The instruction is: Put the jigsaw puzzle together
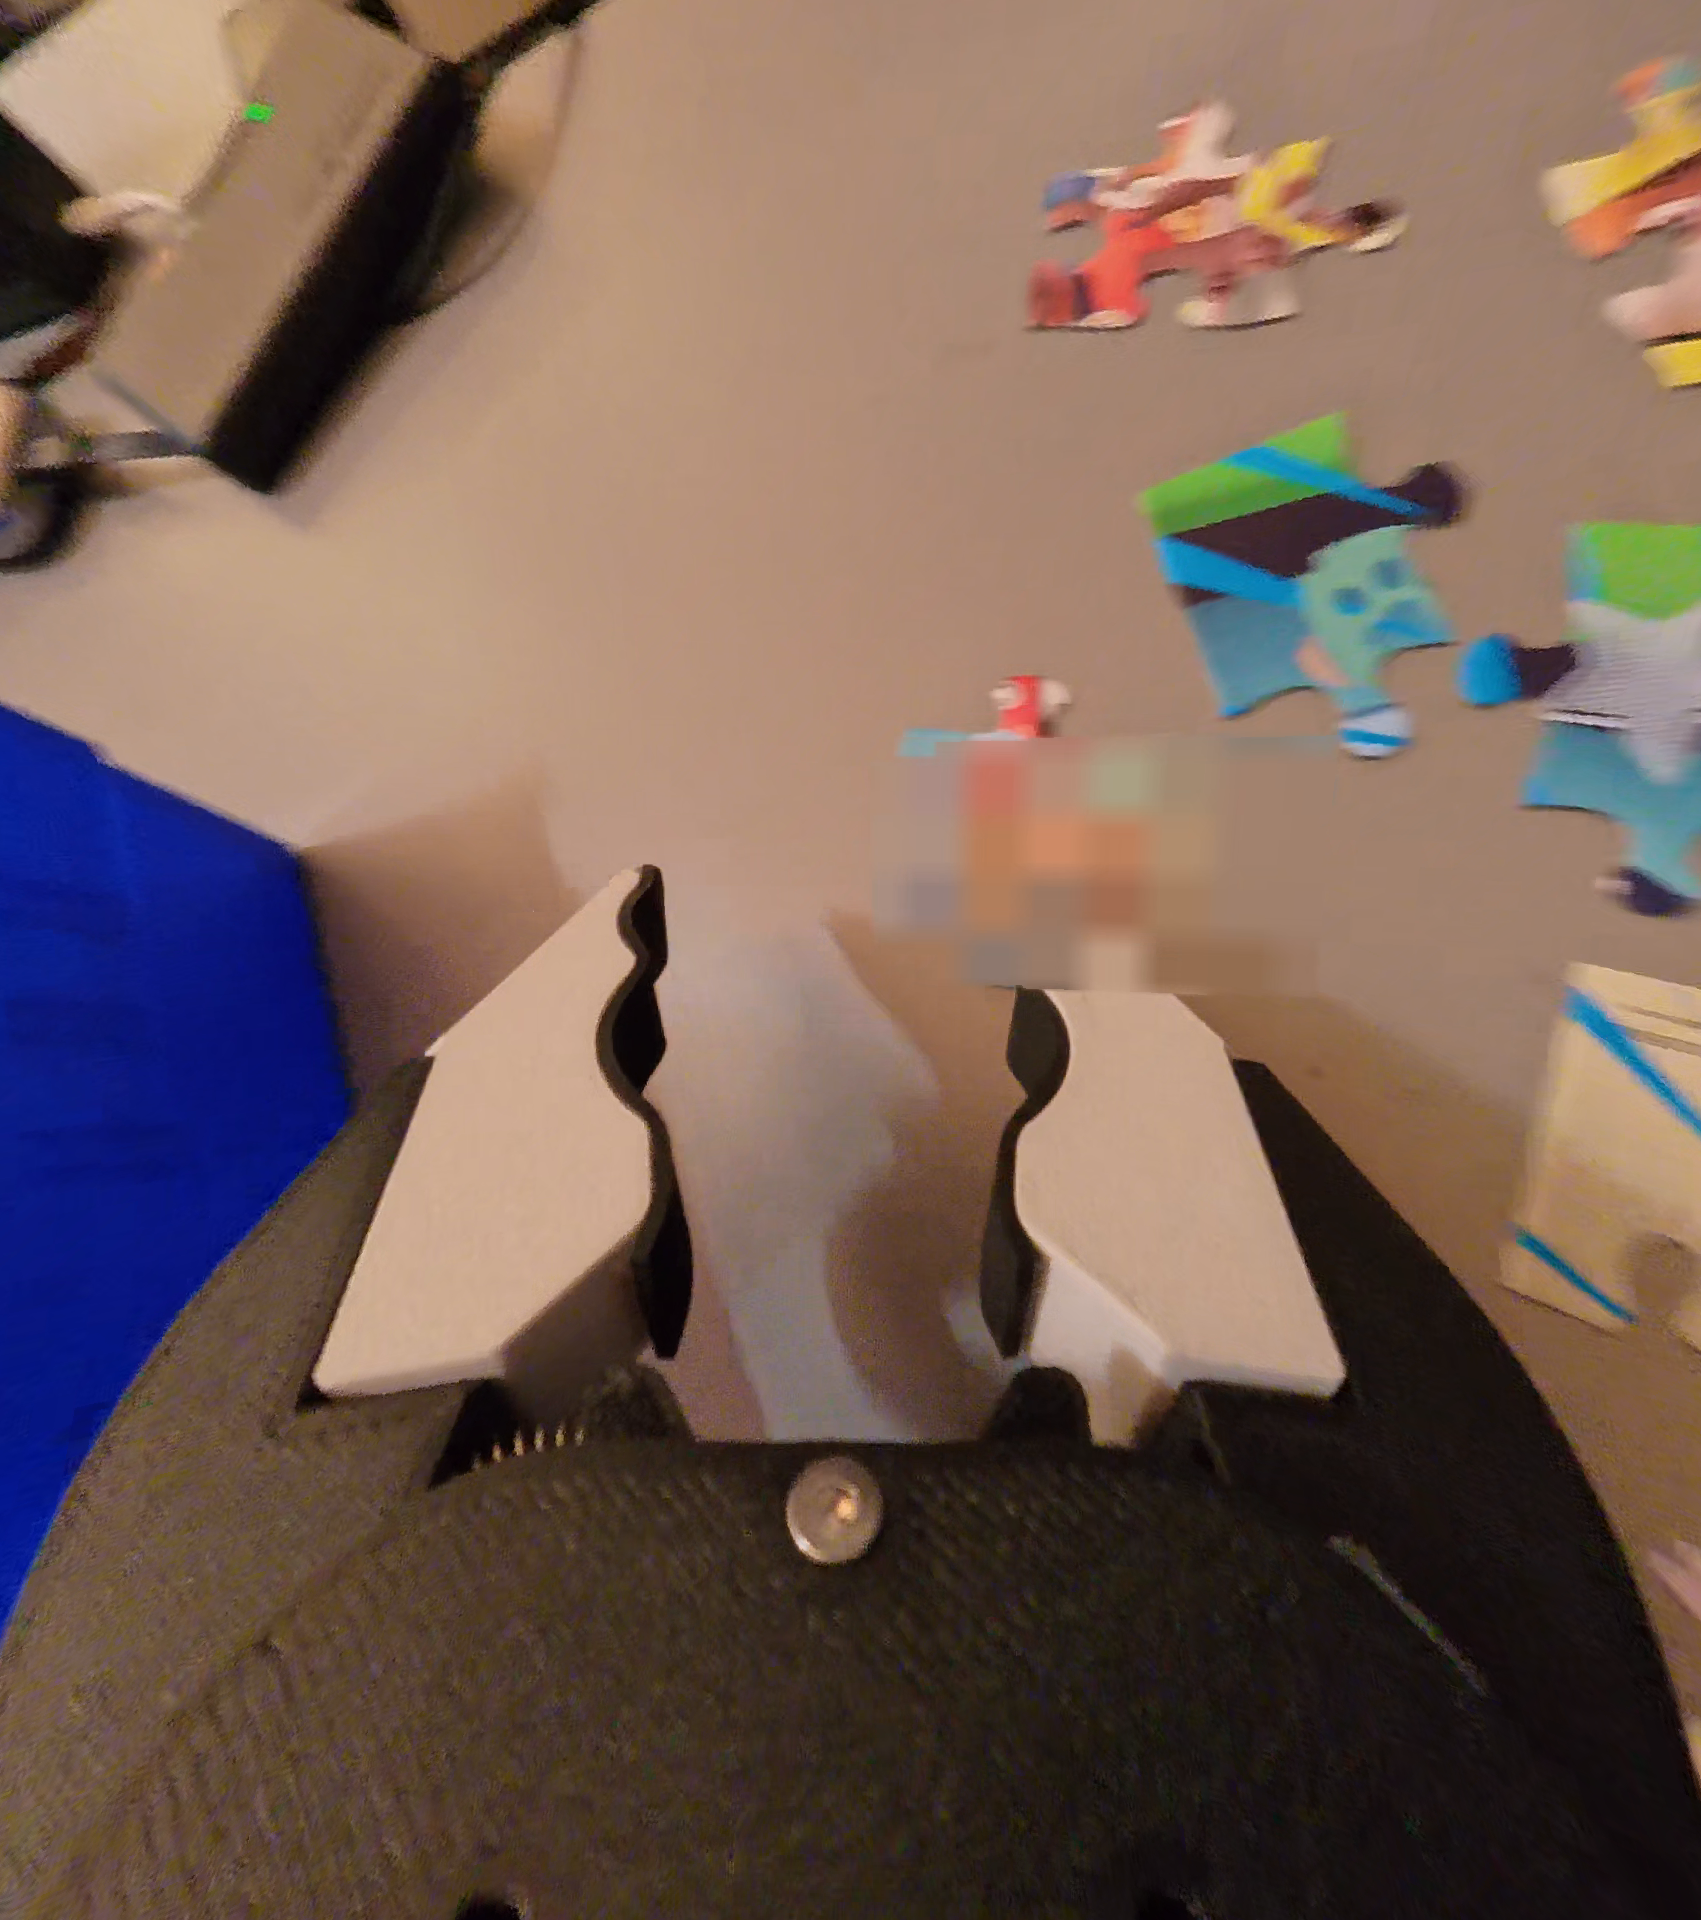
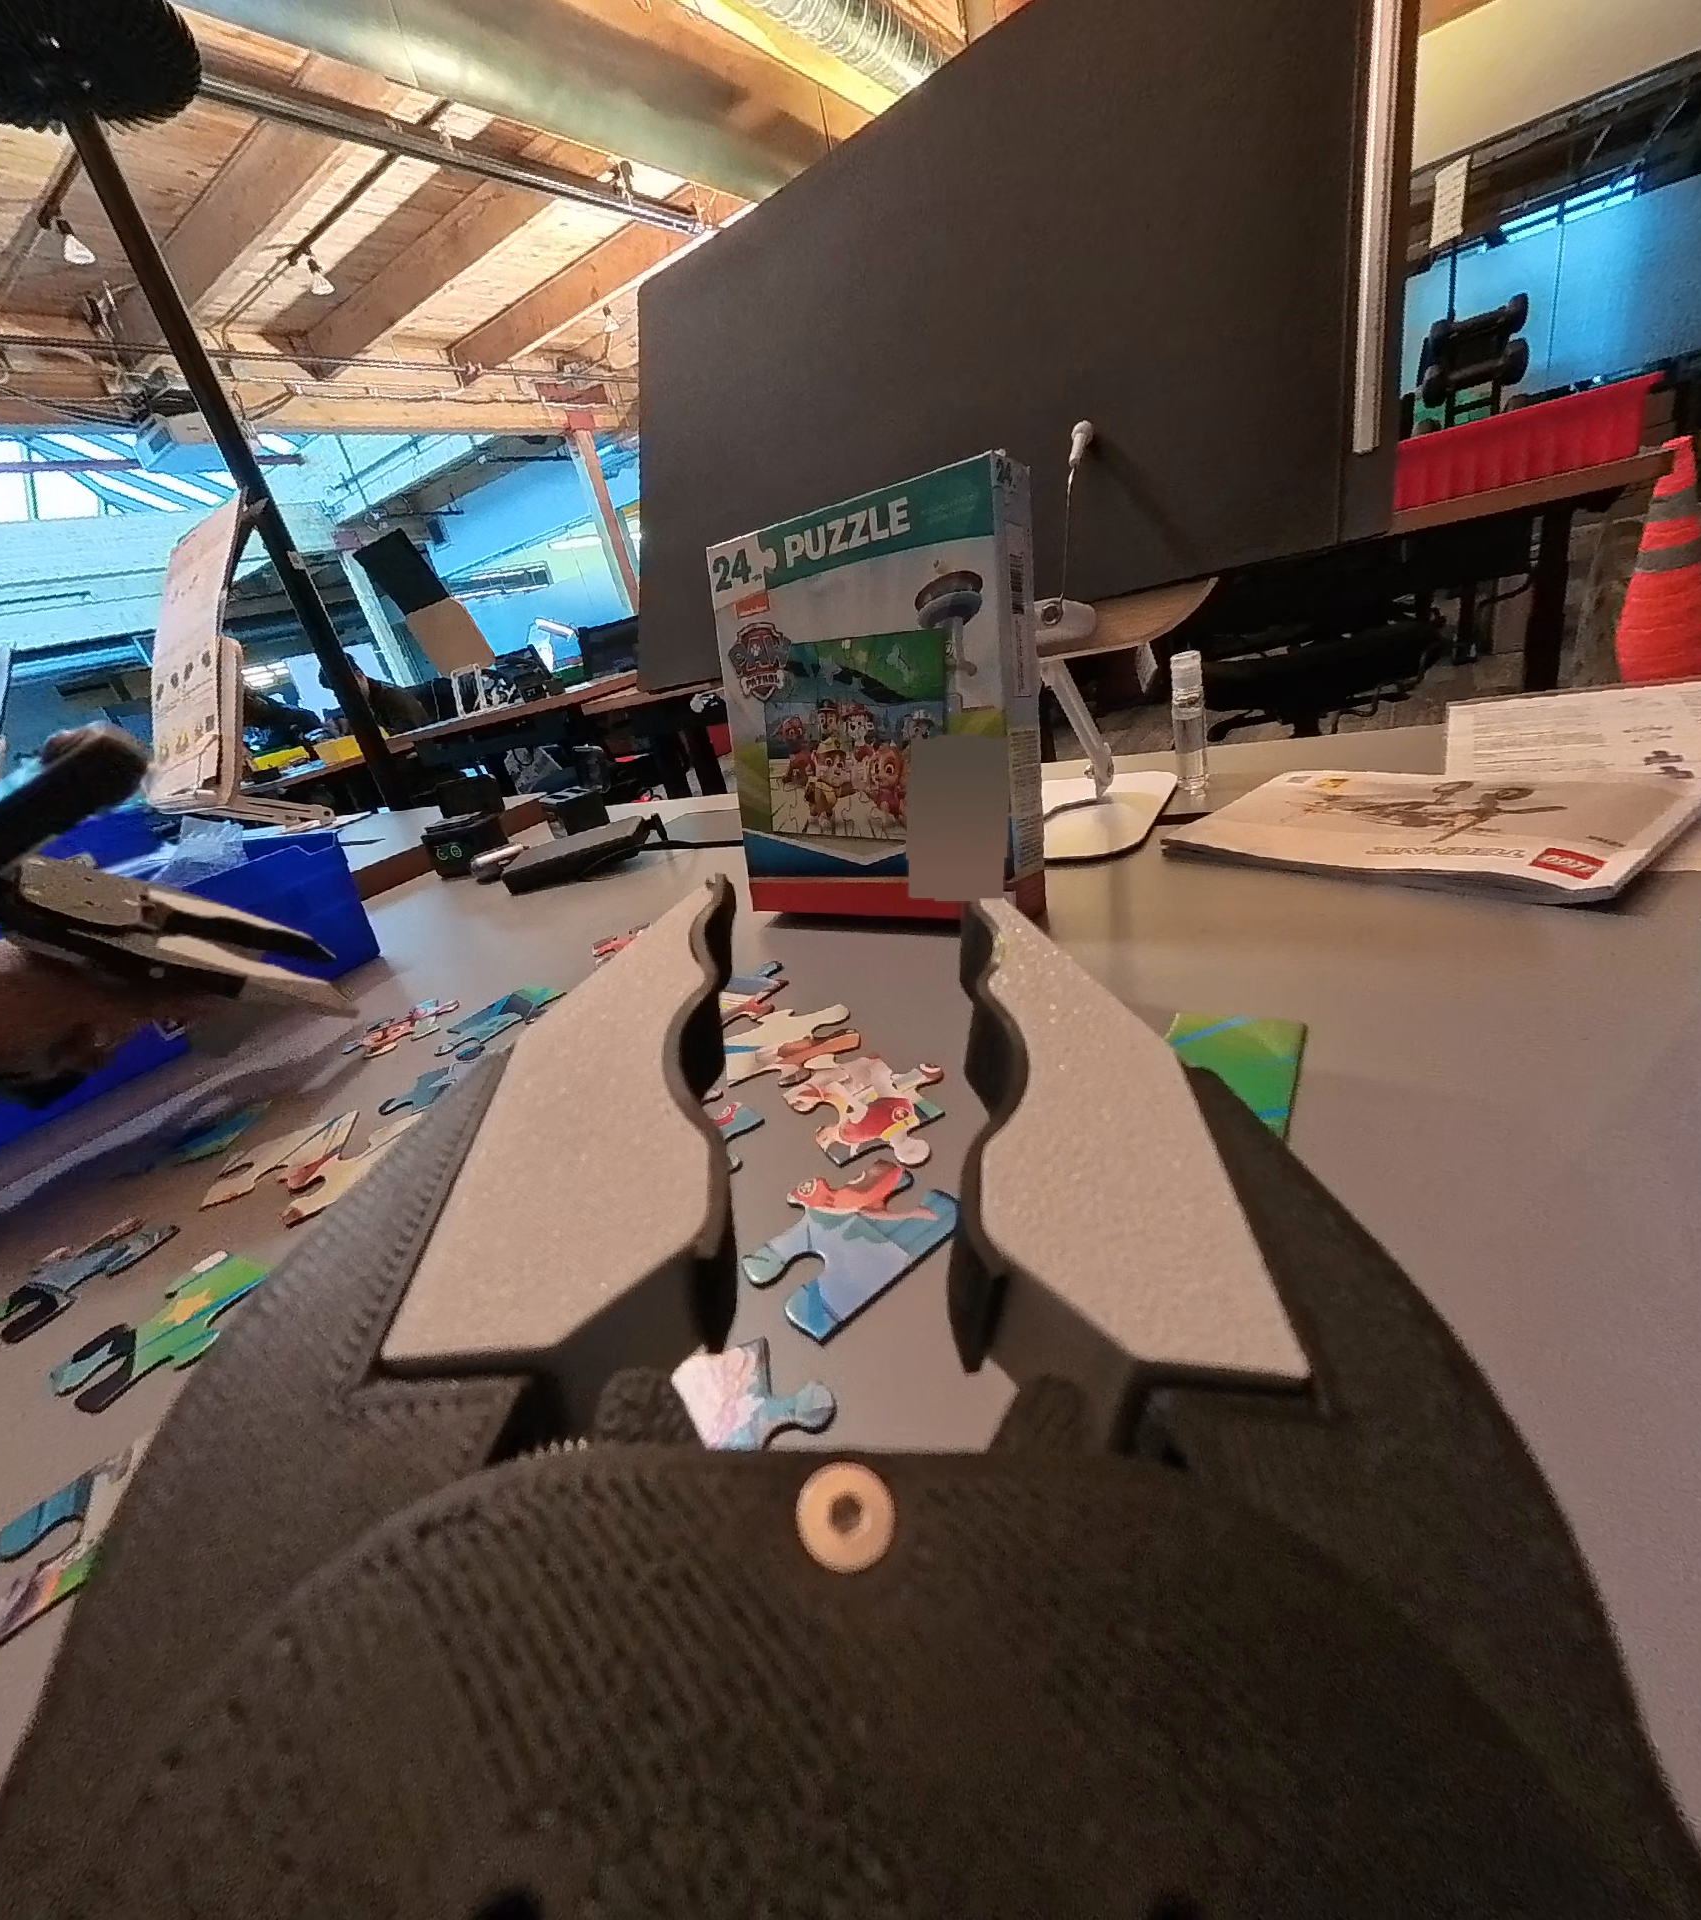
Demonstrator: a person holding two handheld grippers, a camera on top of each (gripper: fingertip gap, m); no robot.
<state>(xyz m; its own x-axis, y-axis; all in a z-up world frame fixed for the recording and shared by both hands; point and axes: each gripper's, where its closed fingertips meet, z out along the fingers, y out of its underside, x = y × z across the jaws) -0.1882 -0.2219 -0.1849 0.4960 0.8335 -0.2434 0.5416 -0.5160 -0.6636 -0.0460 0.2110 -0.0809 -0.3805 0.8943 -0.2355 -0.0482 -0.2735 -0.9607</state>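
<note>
while the left gripper [image 1: 830, 935] is hanging above the counter [image 1: 721, 468] with its fingers [image 1: 534, 1091] standing wide apart, nothing is sitting in its grasp; only bare grey surface and a pale blur are showing between them. a blue bin [image 1: 46, 1039] is lying just beside it on its left. ahead and to its right, loose puzzle pieces are lying flat: a green, black and blue piece [image 1: 1293, 582], a star piece [image 1: 1677, 707] just beside it, a red and white piece [image 1: 1199, 239] farther off, and a pale piece with blue stripes [image 1: 1656, 1164] nearest the right finger. a grey and black box [image 1: 285, 270] is sitting at the far left. this view is motion-blurred.

the right gripper [image 2: 846, 914] is hovering low over the counter, its fingers [image 2: 597, 1122] standing partly open and holding nothing. between them, down on the surface, a blue and red piece [image 2: 856, 1247] is lying with its long axis running up to the right, and a red and white piece [image 2: 867, 1112] is lying beyond it. straight ahead a puzzle box [image 2: 877, 686] is standing upright, its front facing the gripper. a green piece [image 2: 1241, 1060] is lying to the right, a booklet [image 2: 1428, 831] farther right, and a dark divider panel [image 2: 1012, 312] is rising behind the box. the left gripper is showing at the far left above the blue bin.
</note>
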